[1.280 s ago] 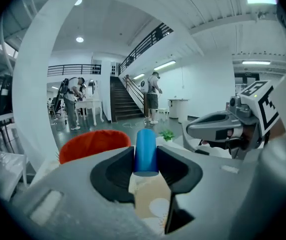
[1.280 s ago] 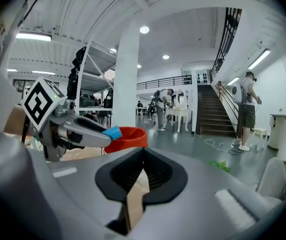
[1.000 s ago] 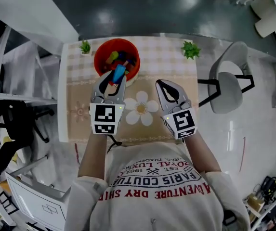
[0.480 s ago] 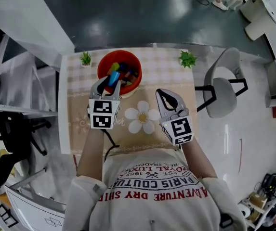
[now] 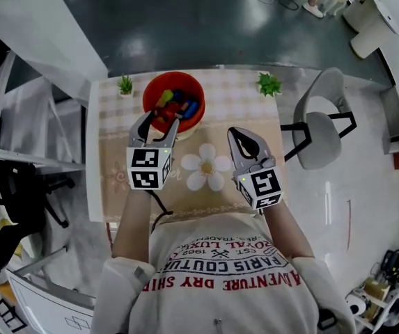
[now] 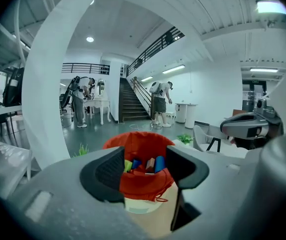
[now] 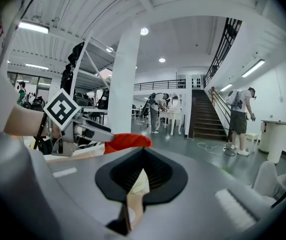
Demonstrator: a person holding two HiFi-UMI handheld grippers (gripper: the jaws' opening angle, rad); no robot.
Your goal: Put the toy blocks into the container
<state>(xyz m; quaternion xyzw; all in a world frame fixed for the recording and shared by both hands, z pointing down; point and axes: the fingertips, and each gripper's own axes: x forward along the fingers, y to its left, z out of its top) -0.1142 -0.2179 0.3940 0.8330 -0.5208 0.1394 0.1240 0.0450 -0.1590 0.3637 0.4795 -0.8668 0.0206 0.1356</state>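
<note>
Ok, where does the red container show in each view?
Head view: red container upper centre, just beyond the left gripper.
Left gripper view: red container dead centre, beyond jaws that have just been opening, nothing held between them.
Right gripper view: red container left of centre, behind the left gripper.
Shared landmark: the left gripper.

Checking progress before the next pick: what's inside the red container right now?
Inside the red container lie several toy blocks: a blue block, a yellow-green block and red blocks on top. Anything beneath that top layer is covered.
</note>
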